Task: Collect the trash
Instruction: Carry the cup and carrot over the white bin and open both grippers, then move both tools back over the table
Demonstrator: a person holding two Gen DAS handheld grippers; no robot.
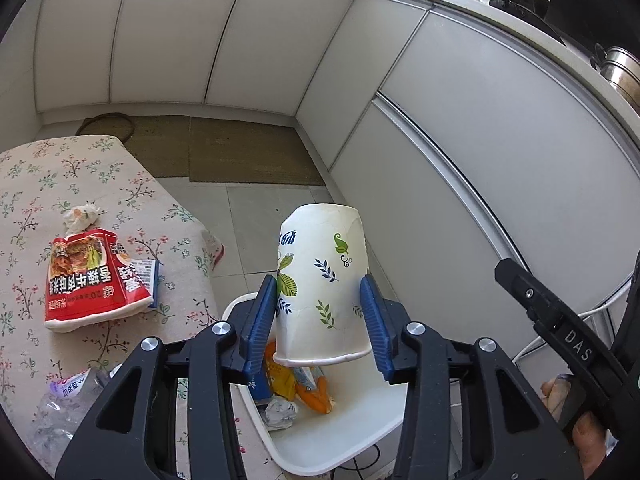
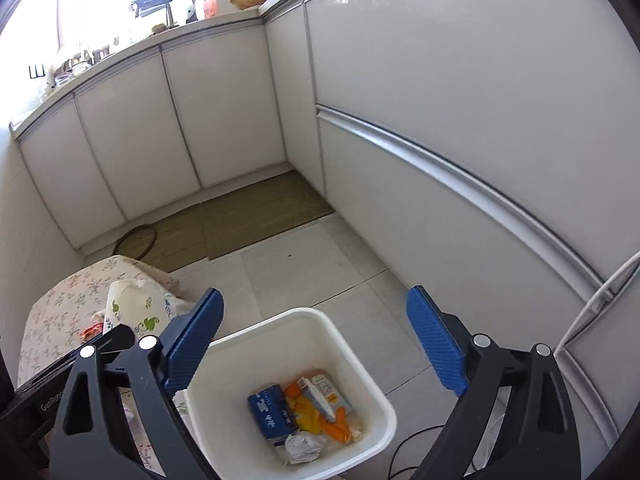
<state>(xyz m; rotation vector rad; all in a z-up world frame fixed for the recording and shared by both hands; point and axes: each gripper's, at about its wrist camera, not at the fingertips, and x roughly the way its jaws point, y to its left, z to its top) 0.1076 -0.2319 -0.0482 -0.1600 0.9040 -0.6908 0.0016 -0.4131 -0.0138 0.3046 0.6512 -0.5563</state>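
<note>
Left gripper (image 1: 320,316) jaws clamped on white leaf-print paper cup (image 1: 322,284) (upside down) over white square plastic bin (image 2: 360,364), right gripper (image 2: 316,344) jaws wide apart w/ nothing between.

leaf-print paper cup (image 1: 322,280) inverted above white bin (image 1: 340,444).

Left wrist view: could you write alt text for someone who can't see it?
The left gripper holds an upside-down leaf-patterned paper cup above a white trash bin that already contains wrappers. To the left, a red snack bag and a crumpled tissue lie on a floral-clothed table.
</note>
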